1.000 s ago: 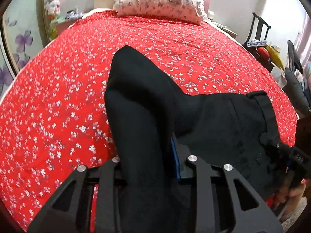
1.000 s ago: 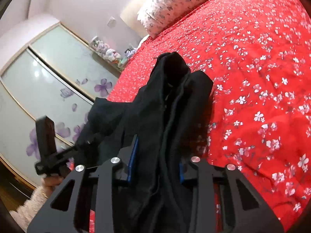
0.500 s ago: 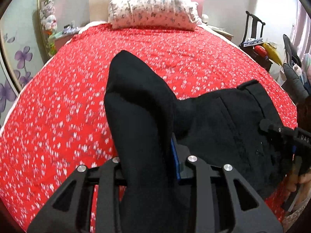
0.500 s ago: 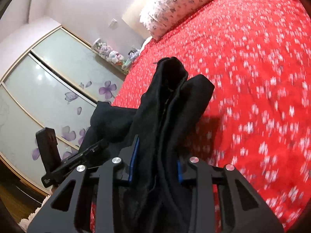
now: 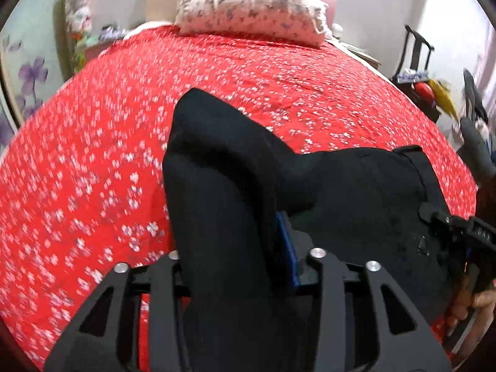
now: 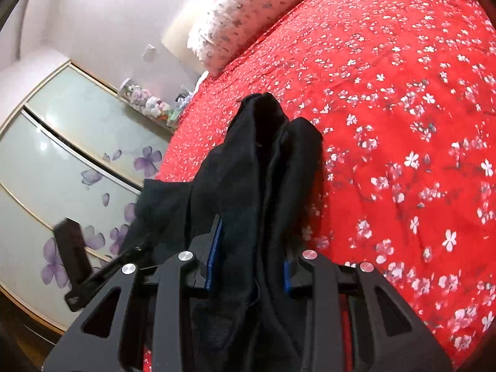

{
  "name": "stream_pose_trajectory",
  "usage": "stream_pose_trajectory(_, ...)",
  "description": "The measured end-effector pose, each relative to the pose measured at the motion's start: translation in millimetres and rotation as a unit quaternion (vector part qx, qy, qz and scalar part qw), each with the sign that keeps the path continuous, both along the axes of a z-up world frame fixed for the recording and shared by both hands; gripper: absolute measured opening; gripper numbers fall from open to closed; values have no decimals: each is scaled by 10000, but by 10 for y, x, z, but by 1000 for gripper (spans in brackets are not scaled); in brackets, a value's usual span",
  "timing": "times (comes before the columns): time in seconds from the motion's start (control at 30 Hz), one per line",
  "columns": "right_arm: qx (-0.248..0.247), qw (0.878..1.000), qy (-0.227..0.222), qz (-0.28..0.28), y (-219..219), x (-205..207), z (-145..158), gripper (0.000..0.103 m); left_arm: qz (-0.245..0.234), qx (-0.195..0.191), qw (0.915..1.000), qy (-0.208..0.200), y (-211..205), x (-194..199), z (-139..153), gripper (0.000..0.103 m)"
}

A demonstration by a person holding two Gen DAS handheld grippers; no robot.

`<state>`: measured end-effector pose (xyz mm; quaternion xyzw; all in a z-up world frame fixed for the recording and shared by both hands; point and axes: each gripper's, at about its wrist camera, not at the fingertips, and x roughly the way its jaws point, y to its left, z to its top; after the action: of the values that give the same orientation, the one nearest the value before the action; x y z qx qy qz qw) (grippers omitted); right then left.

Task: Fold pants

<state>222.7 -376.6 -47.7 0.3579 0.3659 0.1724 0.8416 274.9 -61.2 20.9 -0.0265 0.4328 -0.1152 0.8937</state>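
Observation:
Black pants (image 5: 356, 204) hang between my two grippers above the red flowered bedspread (image 5: 93, 142). My left gripper (image 5: 235, 248) is shut on a bunched fold of the black fabric, which stands up past the fingers. My right gripper (image 6: 251, 248) is shut on another thick bunch of the pants (image 6: 272, 161), by the waistband end. The right gripper also shows at the right edge of the left wrist view (image 5: 458, 232), and the left gripper shows at the lower left of the right wrist view (image 6: 80, 263). The fabric hides the fingertips.
A flowered pillow (image 5: 251, 9) lies at the head of the bed. A wardrobe with purple flower panels (image 6: 62, 167) stands on the left side. A dark chair and cluttered items (image 5: 427, 74) stand on the right side. A shelf with soft toys (image 6: 145, 102) is by the headboard.
Both grippers, still holding the pants, have moved forward and lower over the bed. The pillow looks nearer, and the hanging fabric has shifted with them.

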Motion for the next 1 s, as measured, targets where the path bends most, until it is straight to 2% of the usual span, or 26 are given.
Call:
stream_pose_trajectory(0.03, -124, 9999, 0, -10, 26, -7, 25, 35, 23, -76, 10000, 16, 33, -5, -15, 45)
stream_pose_trajectory(0.13, -709, 9973, 97, -180, 94, -44, 125, 58, 223, -699, 9971, 208, 242, 6, -12, 58)
stream_pose_trajectory(0.2, -951, 9950, 39, -311, 90, -105, 188, 62, 478, -1121, 9921, 289, 453, -27, 14, 65)
stream_pose_trajectory(0.23, -1049, 9936, -17, -423, 62, -161, 234, 64, 689, -1253, 9895, 212, 597, -71, 66, 66)
stream_pose_trajectory(0.3, -1324, 9877, -212, -806, -10, -283, 350, 64, 980, -1256, 9871, -175, 791, -203, 235, 69)
stream_pose_trajectory(0.37, -1400, 9839, -526, -984, -45, -409, 501, 65, 846, -1366, 9856, -525, 841, -343, 406, 74)
stream_pose_trajectory(0.4, -1341, 9846, -672, -900, -24, -440, 566, 67, 589, -1525, 9844, -648, 795, -415, 492, 78)
stream_pose_trajectory(0.43, -1220, 9874, -790, -633, 54, -447, 625, 73, 294, -1675, 9831, -672, 720, -458, 544, 87)
stream_pose_trajectory(0.47, -1162, 9889, -834, -390, 147, -439, 661, 75, -20, -1791, 9819, -621, 626, -489, 566, 91)
stream_pose_trajectory(0.53, -1175, 9894, -855, 82, 351, -413, 685, 75, -497, -1837, 9810, -376, 393, -527, 531, 92)
stream_pose_trajectory(0.6, -1323, 9875, -723, 471, 579, -347, 660, 75, -752, -1542, 9852, 2, 135, -493, 369, 92)
stream_pose_trajectory(0.67, -1580, 9857, -304, 499, 668, -246, 514, 75, -524, -1132, 9912, 442, 56, -394, 102, 91)
stream_pose_trajectory(0.73, -1435, 9885, -196, 436, 636, -172, 392, 73, -299, -1445, 9861, 763, 147, -290, -144, 87)
stream_pose_trajectory(0.8, -1048, 9937, -164, 354, 548, -140, 324, 73, -96, -2008, 9778, 596, 287, -287, -223, 87)
stream_pose_trajectory(0.83, -867, 9957, -138, 301, 513, -127, 304, 73, -58, -2068, 9766, 590, 296, -288, -223, 88)
stream_pose_trajectory(0.93, -682, 9972, -113, 267, 463, -182, 324, 73, -66, -1869, 9811, 489, 249, -341, -142, 90)
stream_pose_trajectory(1.0, -753, 9969, -160, 149, 444, -315, 430, 75, -63, -1699, 9849, 325, 204, -471, -50, 93)
